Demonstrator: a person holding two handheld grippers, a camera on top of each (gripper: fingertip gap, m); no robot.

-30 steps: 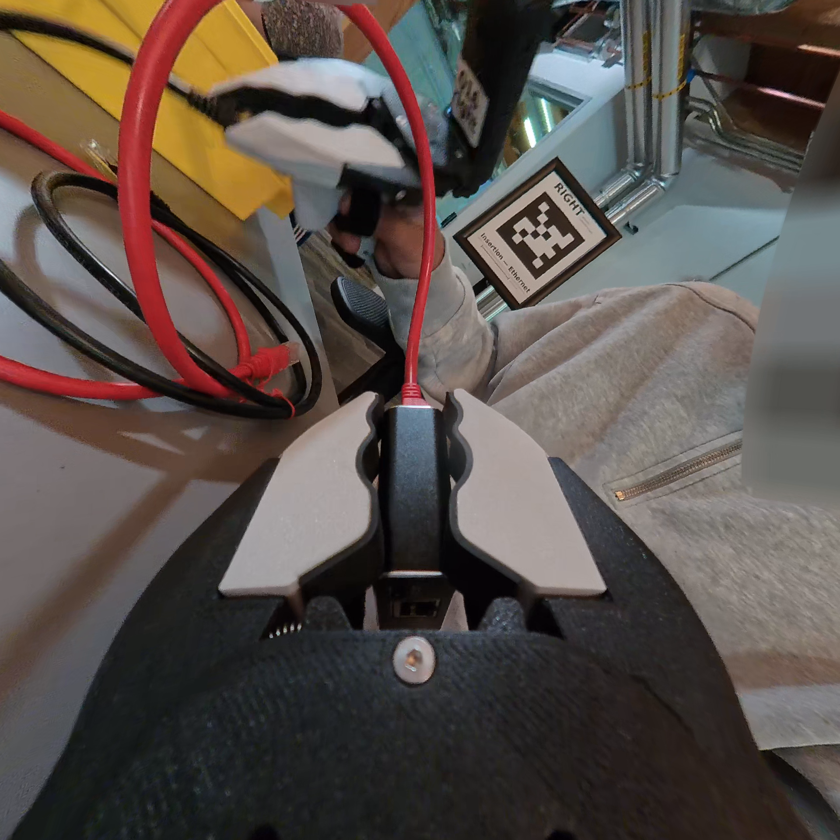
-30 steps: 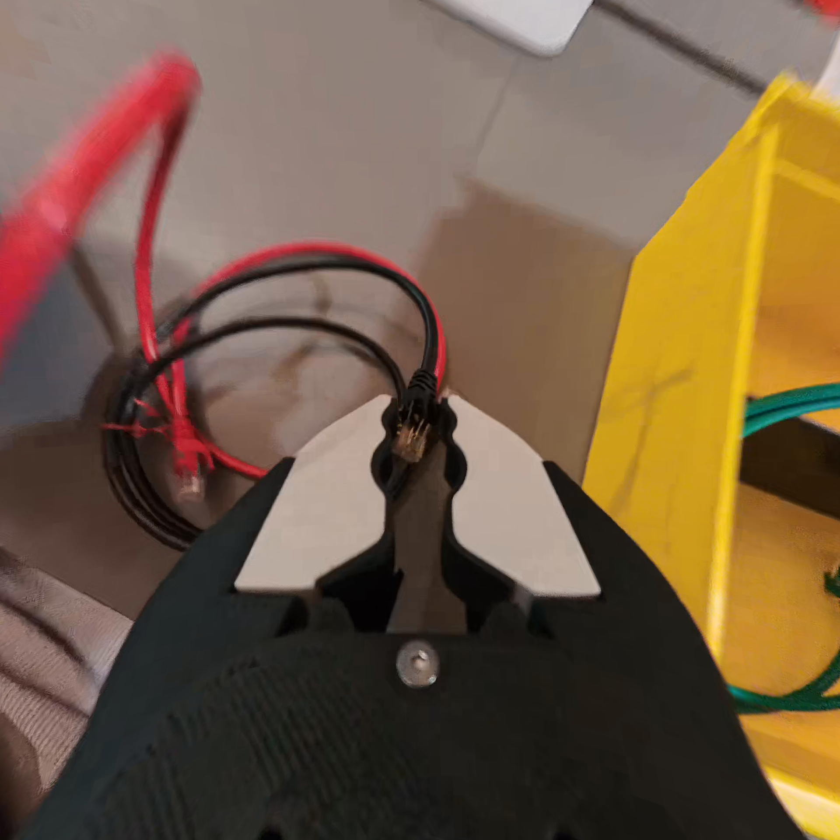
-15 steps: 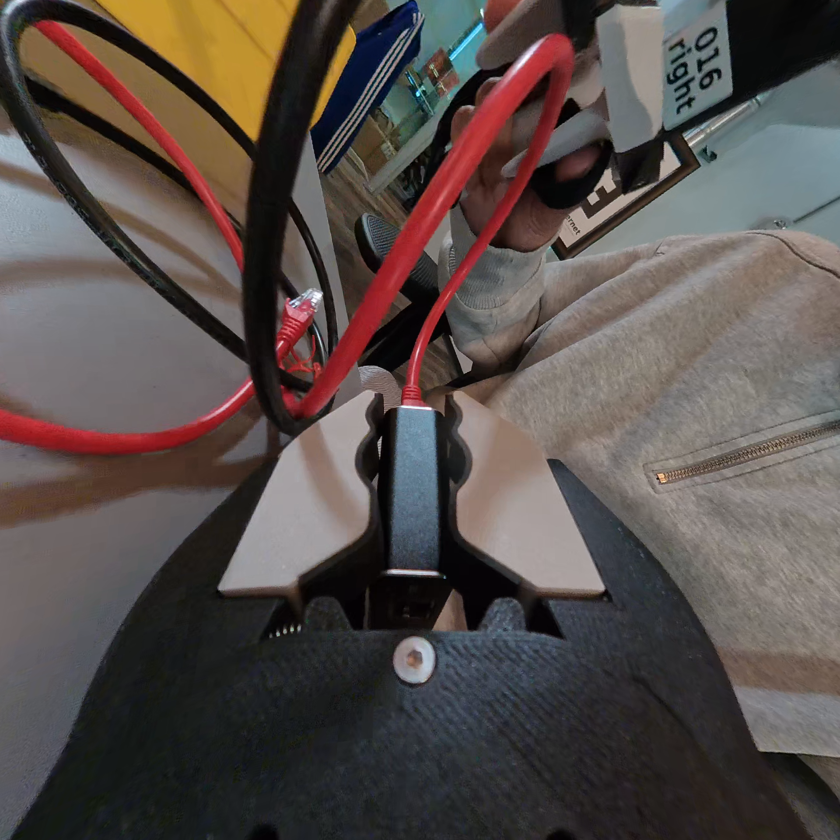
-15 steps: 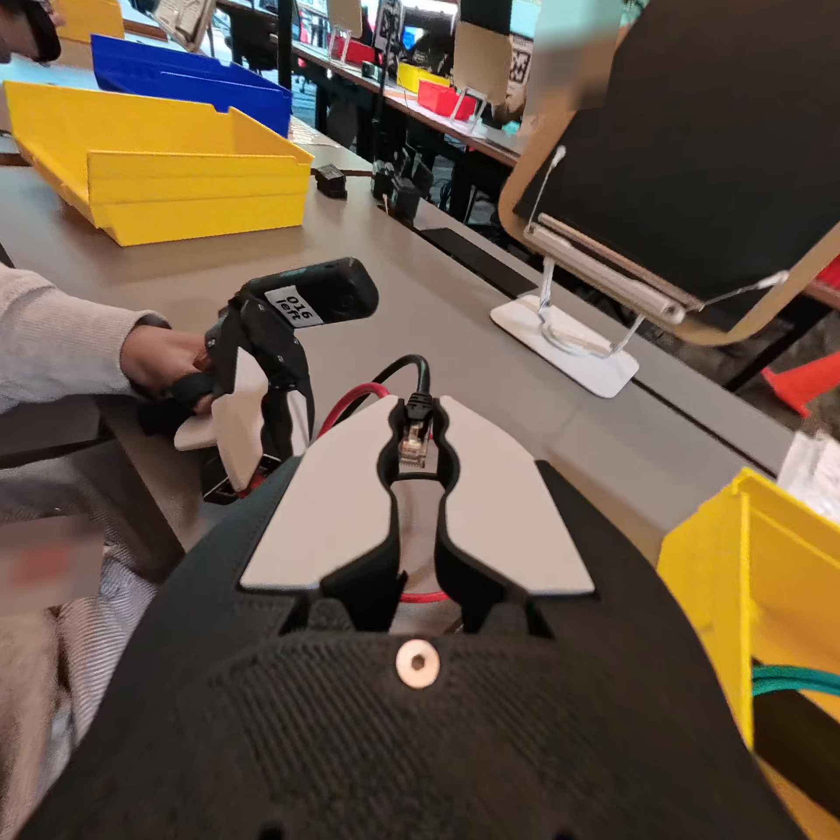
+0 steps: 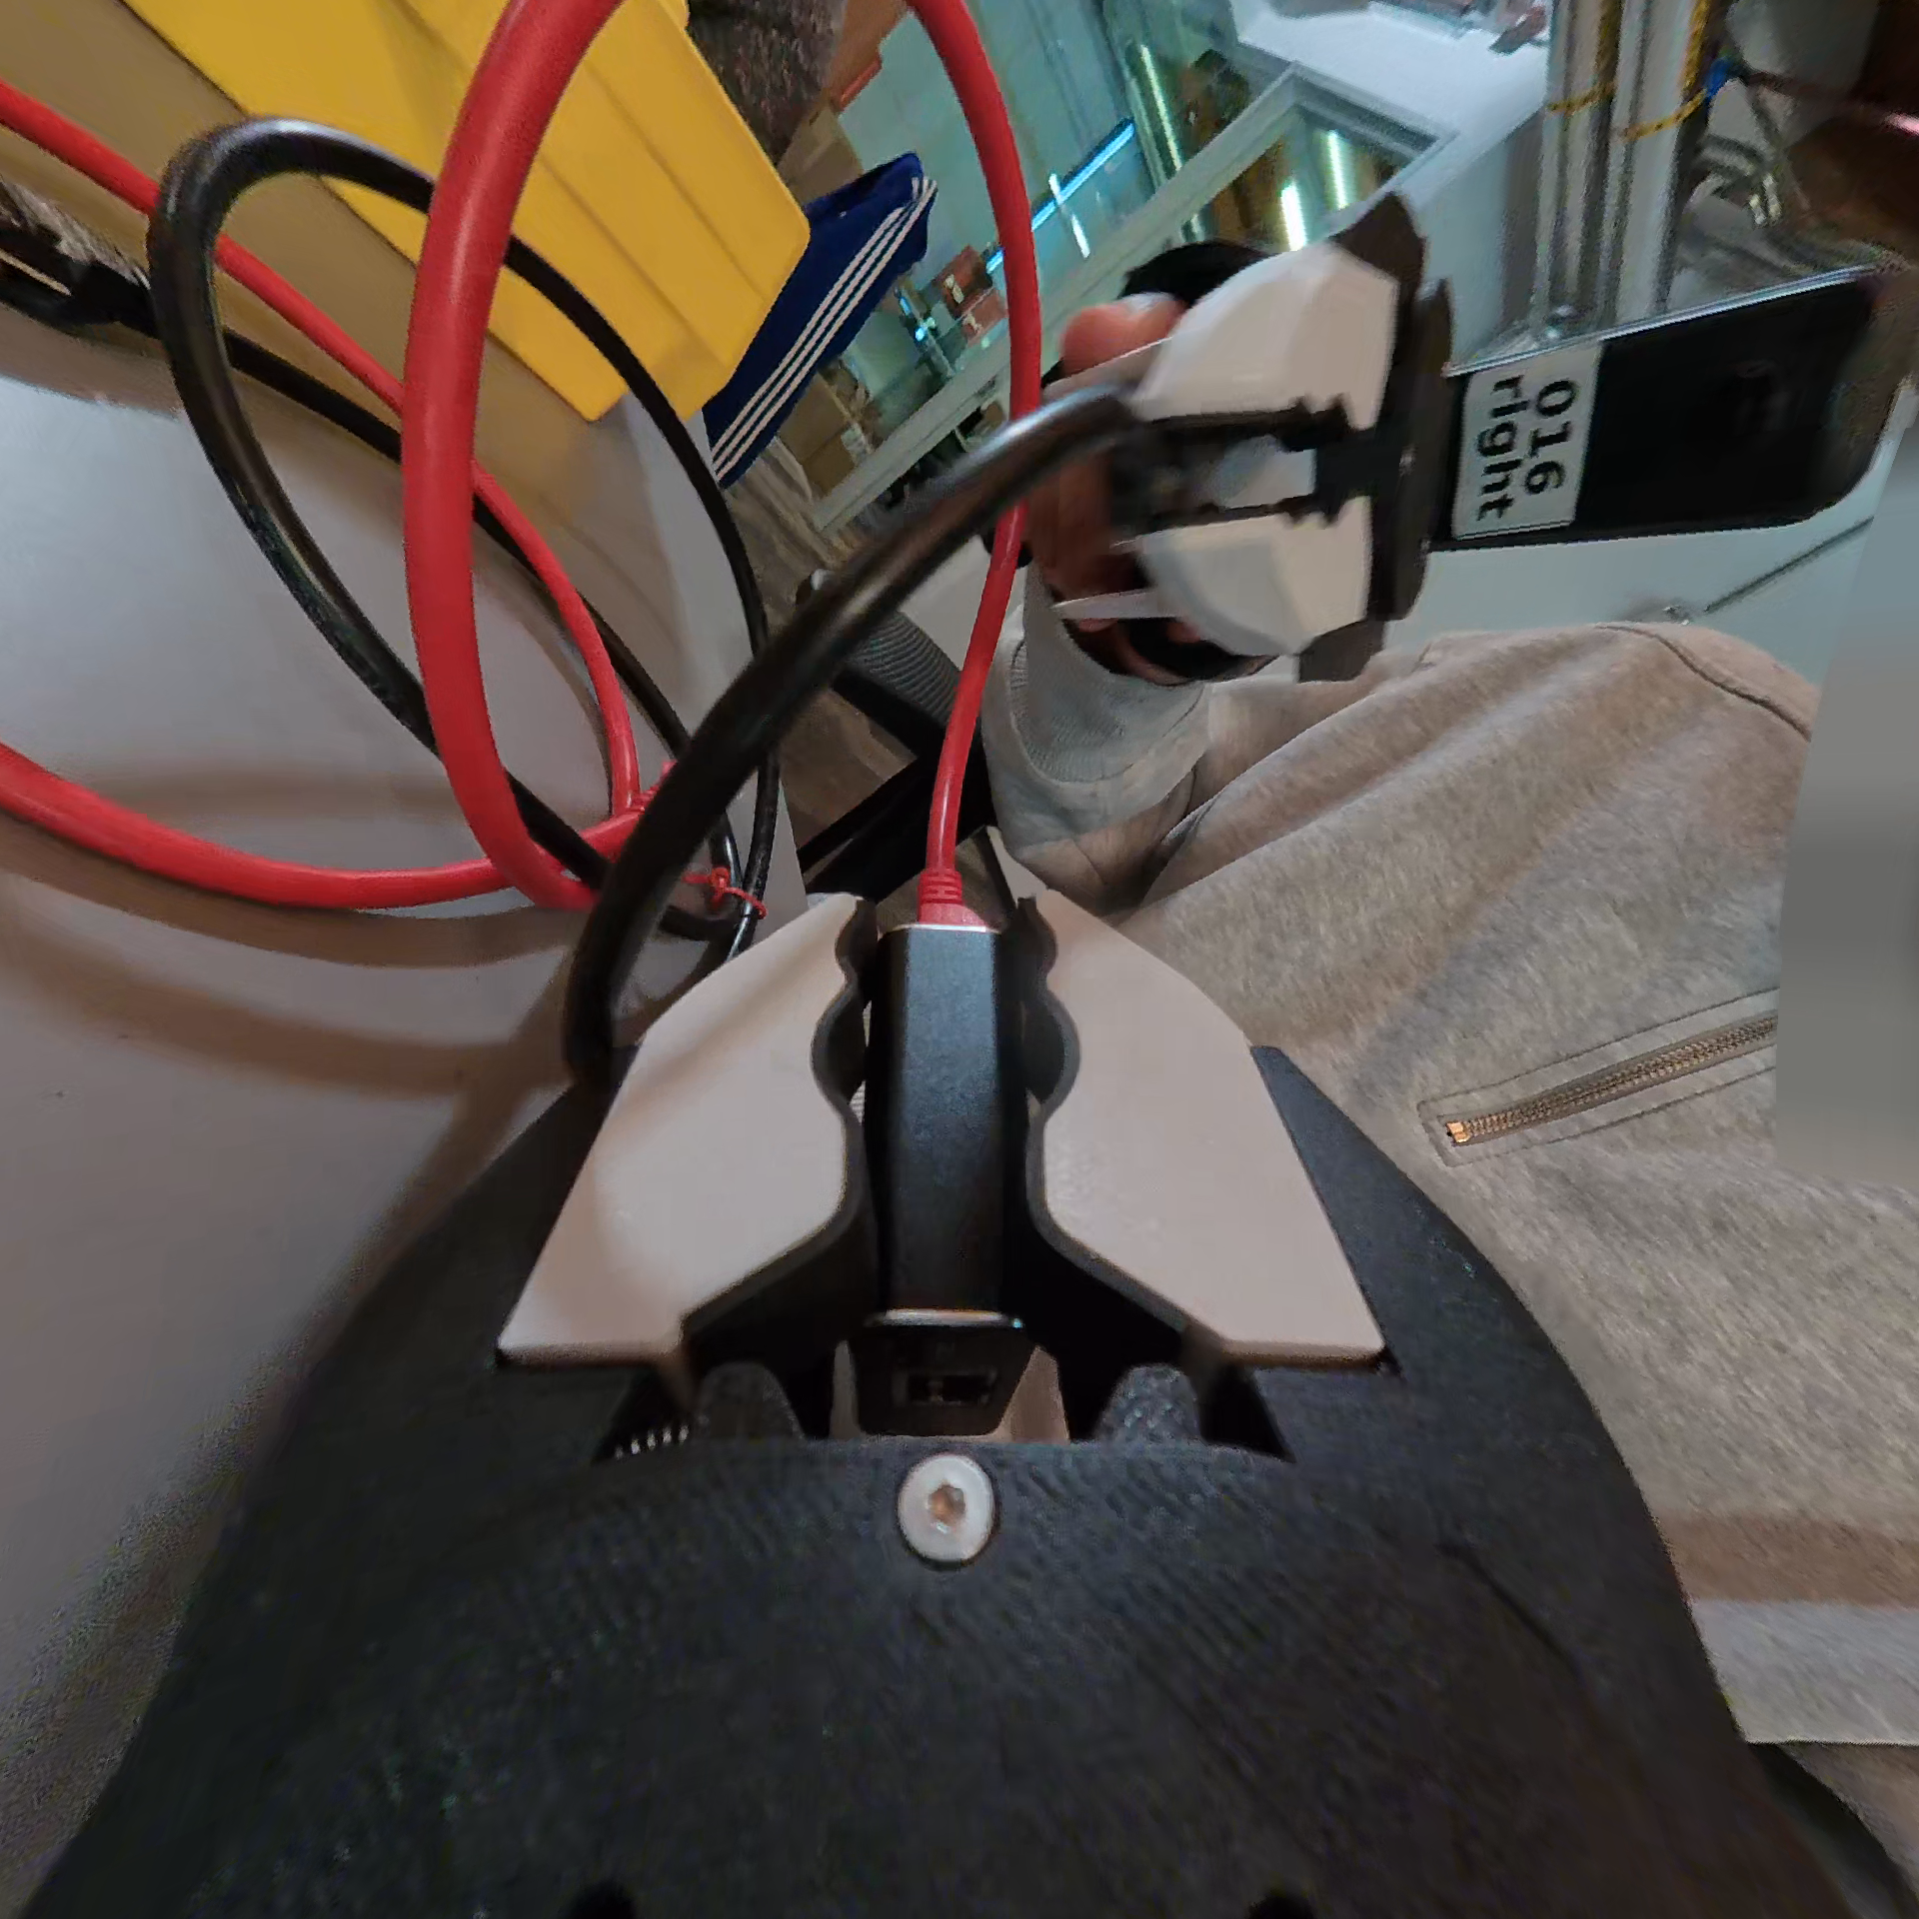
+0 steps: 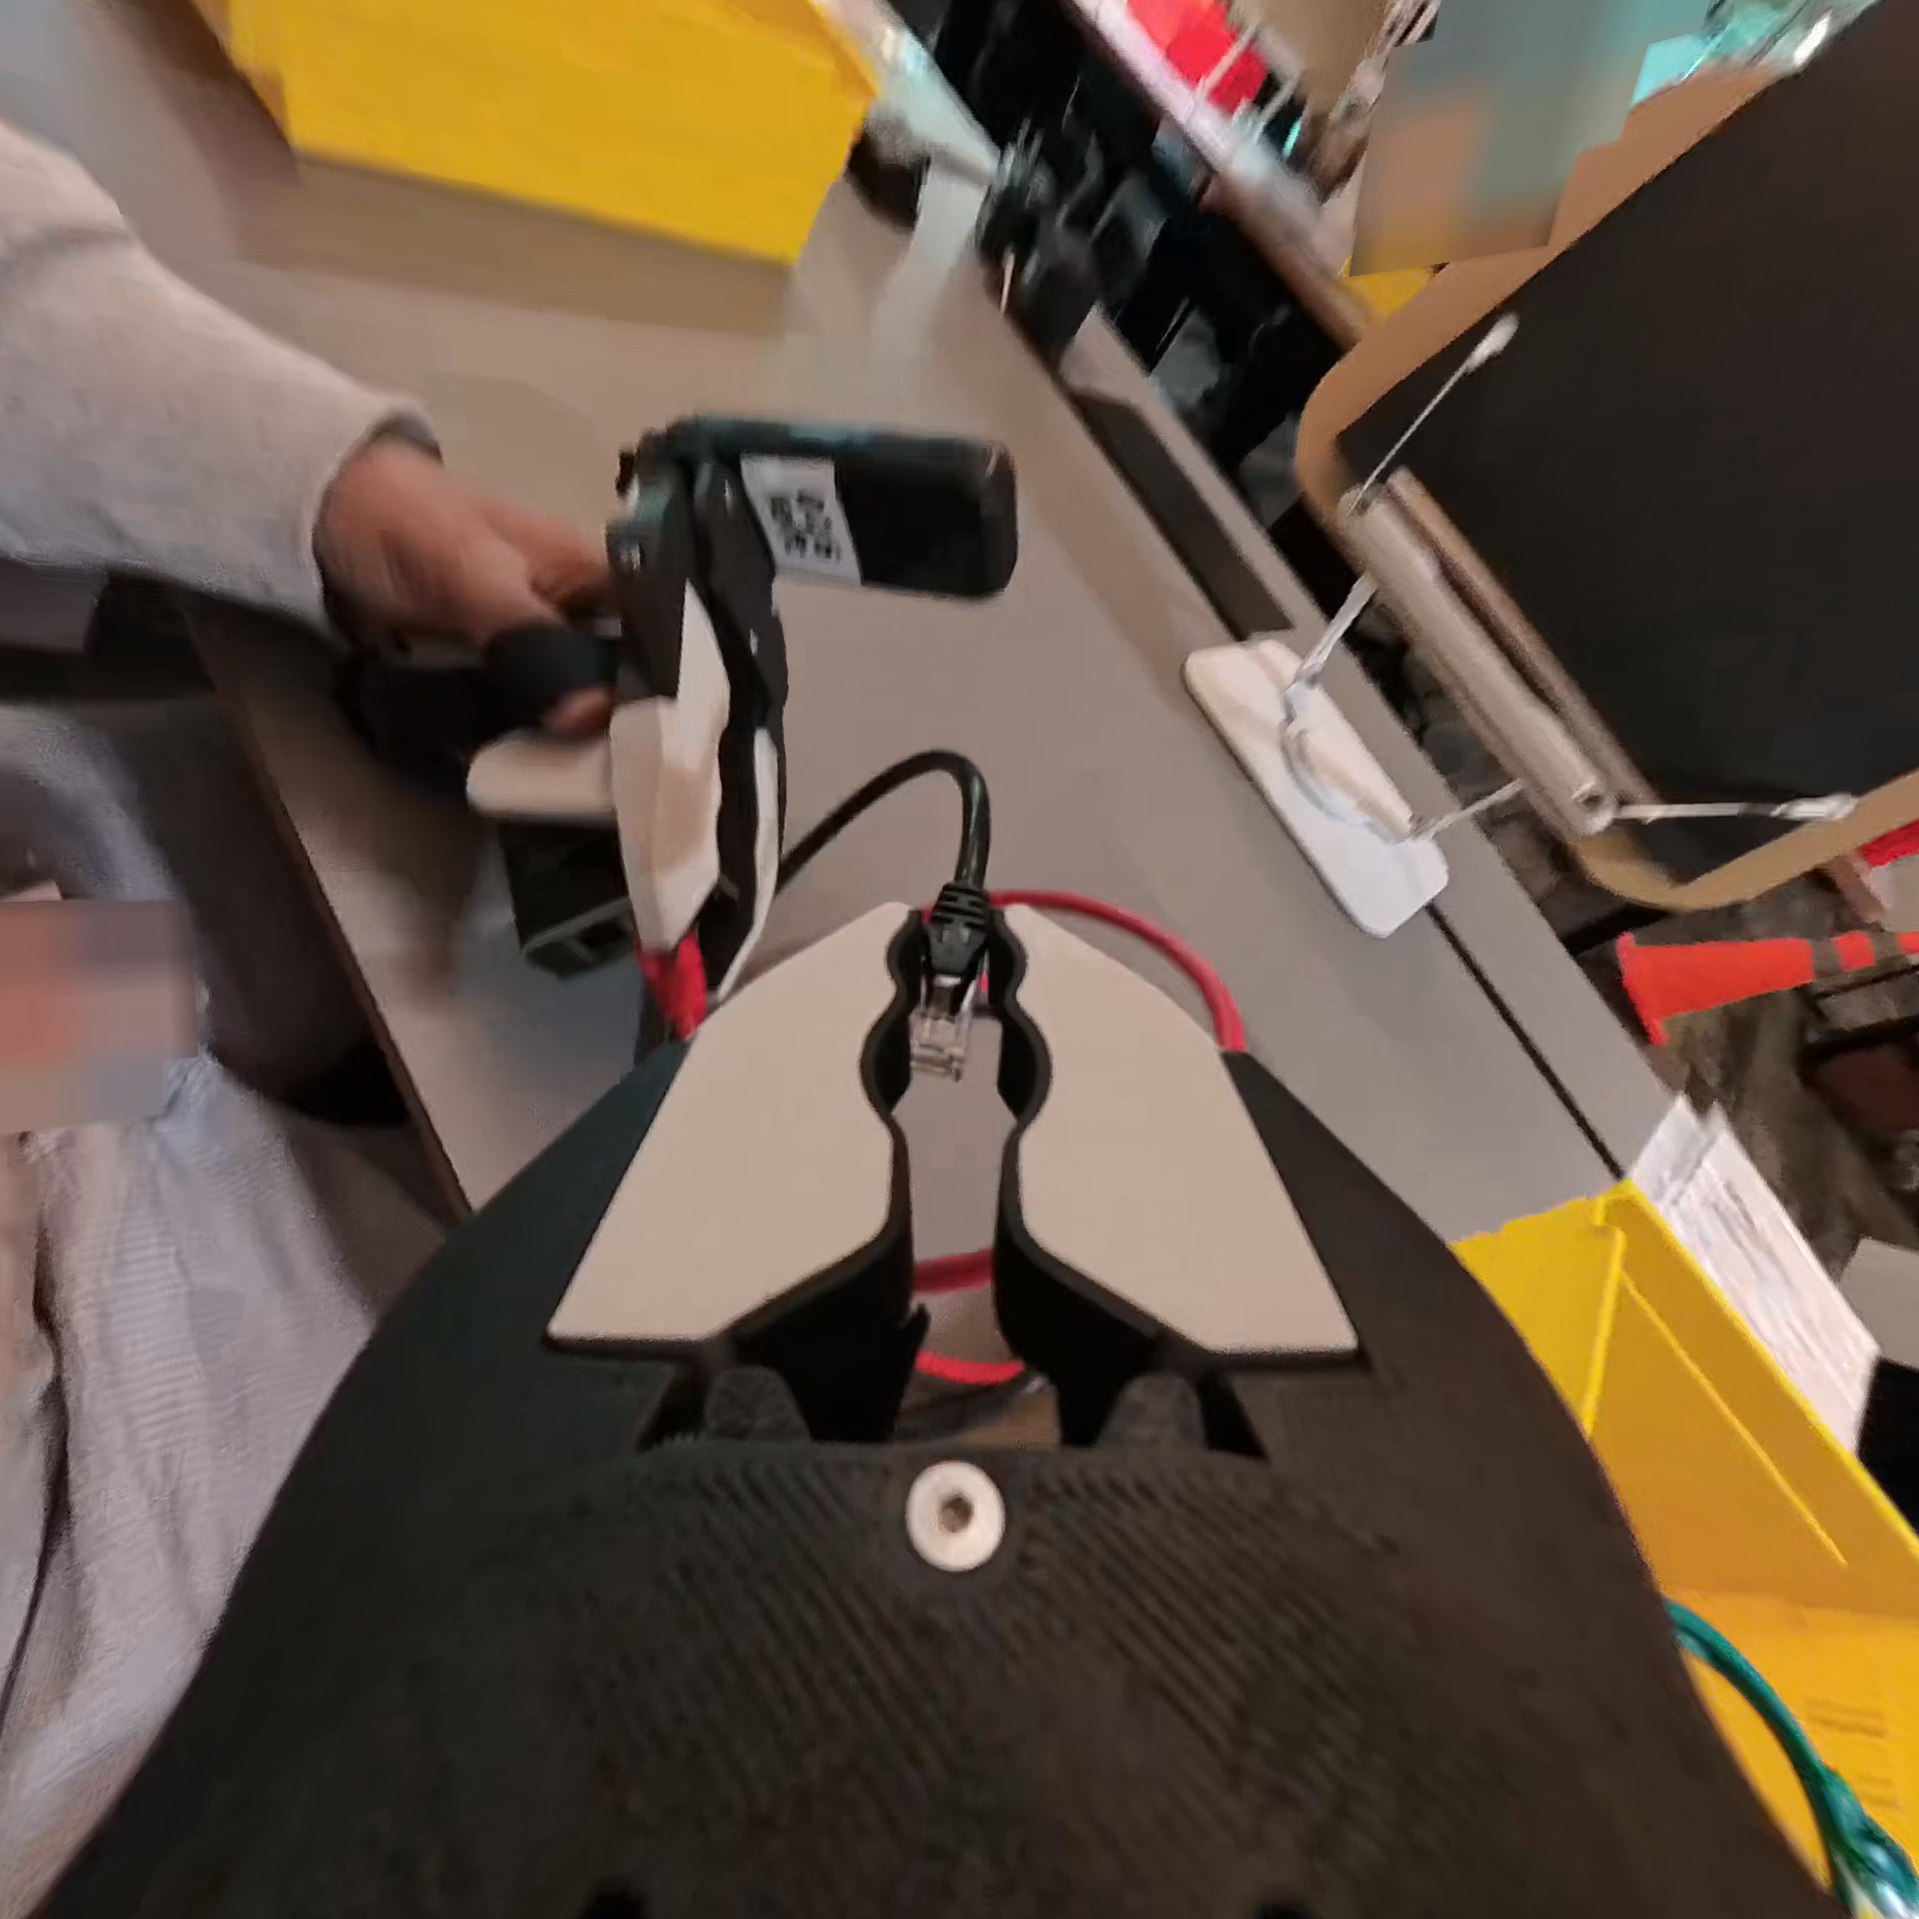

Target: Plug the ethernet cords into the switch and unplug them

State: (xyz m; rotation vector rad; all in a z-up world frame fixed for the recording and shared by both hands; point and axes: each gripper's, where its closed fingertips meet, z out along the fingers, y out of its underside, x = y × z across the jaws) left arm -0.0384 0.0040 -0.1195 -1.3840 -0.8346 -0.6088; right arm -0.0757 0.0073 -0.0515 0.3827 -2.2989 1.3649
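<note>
My left gripper [image 5: 940,935] is shut on the black switch [image 5: 940,1122], held edge-on between the fingers. A red ethernet cord [image 5: 961,727] is plugged into its far end and loops up over the table. My right gripper [image 6: 955,935] is shut on the black ethernet cord's plug [image 6: 947,997], the clear connector pointing back at the camera. The black cord [image 5: 789,685] arcs from the right gripper [image 5: 1127,457], seen at upper right, down past the left fingers. In the right wrist view the left gripper [image 6: 717,903] shows at left with the switch [image 6: 566,914].
Coils of red and black cord [image 5: 312,582] lie on the grey table [image 5: 208,1142]. A yellow bin [image 5: 623,187] stands behind them. Another yellow bin [image 6: 1682,1454] with a green cord [image 6: 1786,1765] is at the right. A tablet stand [image 6: 1350,800] and my grey-sleeved torso [image 5: 1506,935] are close.
The right gripper has swung with the black plug, from low over the coils up and round toward the left gripper. The left gripper has kept the switch, tilting slightly.
</note>
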